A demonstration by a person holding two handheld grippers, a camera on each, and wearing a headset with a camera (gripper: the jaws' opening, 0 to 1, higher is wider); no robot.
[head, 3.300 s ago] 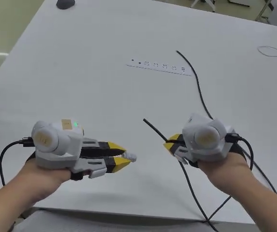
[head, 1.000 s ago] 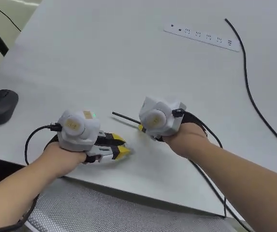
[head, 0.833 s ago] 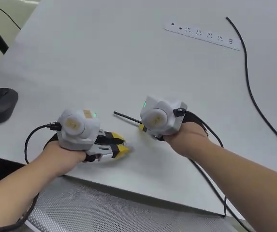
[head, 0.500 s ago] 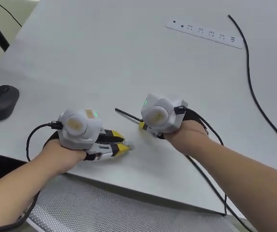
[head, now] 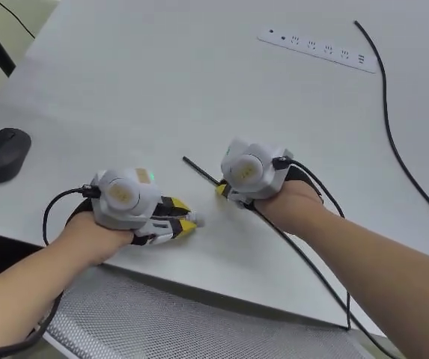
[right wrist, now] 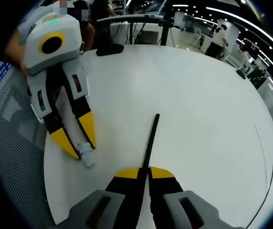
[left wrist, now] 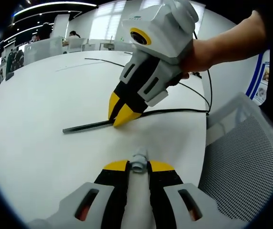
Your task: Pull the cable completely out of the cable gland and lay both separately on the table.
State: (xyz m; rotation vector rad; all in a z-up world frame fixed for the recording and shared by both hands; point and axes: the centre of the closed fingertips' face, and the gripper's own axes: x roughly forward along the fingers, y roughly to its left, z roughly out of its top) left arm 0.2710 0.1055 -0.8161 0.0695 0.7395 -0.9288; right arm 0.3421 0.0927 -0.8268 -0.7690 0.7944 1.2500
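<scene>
Grey plastic gland [left wrist: 138, 161] is clamped between the yellow tips of the left gripper [left wrist: 137, 167], held low over the white table [head: 162, 90] near its front edge. Can't tell if it actually touches the top. The right gripper [right wrist: 145, 172] has its jaws closed tight on the black cable [right wrist: 151, 136]. The cable's free end sticks out ahead of the jaws and lies flat on the table, and the rest runs back under the gripper. Cable and gland are apart. The 2 grippers sit just beside each other, tips near but not touching. Farther off there's a black mouse [head: 4, 153] at the left, a white power strip [head: 316, 49] at the back, and a 2nd black lead [head: 391, 142] snaking down the right side.
</scene>
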